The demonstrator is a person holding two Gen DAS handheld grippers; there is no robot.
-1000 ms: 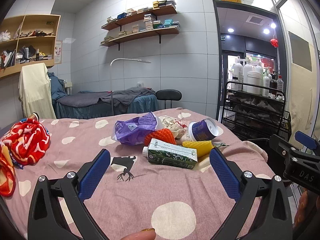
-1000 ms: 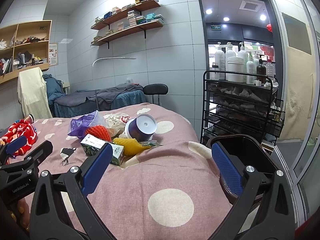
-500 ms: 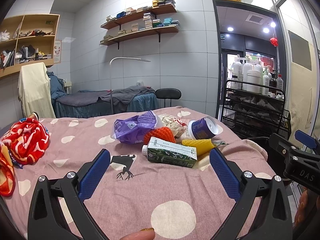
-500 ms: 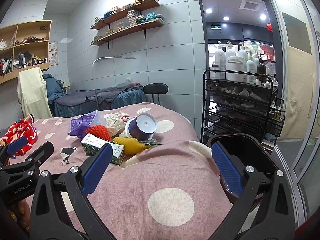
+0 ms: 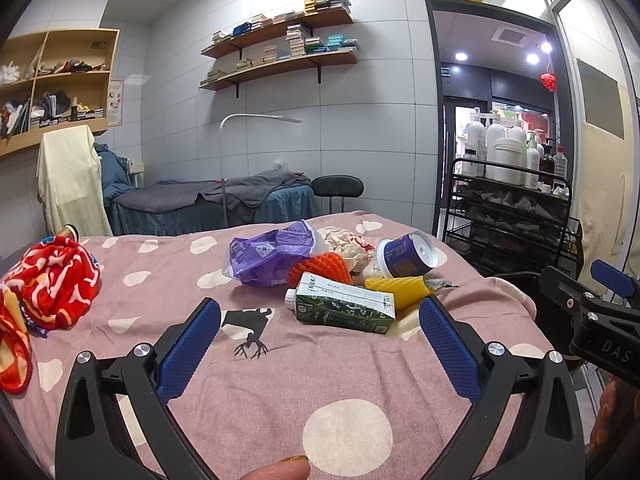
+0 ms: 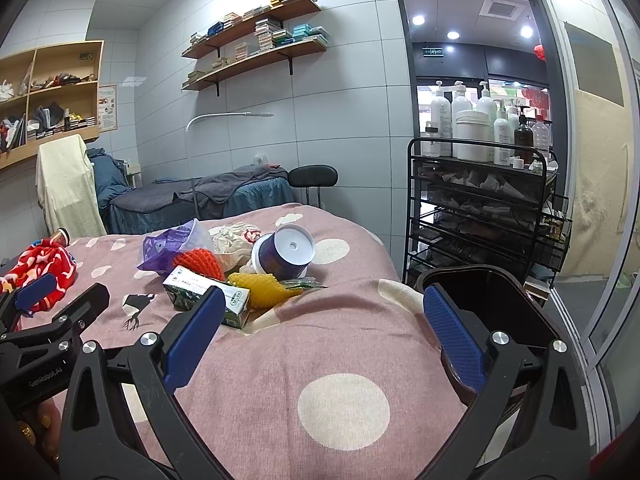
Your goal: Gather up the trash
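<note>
Both grippers, left and right, are hovering spread and empty short of the carton; it is likely lying light and stiff, best pinched across its flat sides.

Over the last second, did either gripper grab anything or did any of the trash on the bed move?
Nothing visibly changed. Both the left gripper and the right gripper stay open and empty, short of the trash pile, and the green carton, purple cup and black bin lie where they were.
</note>
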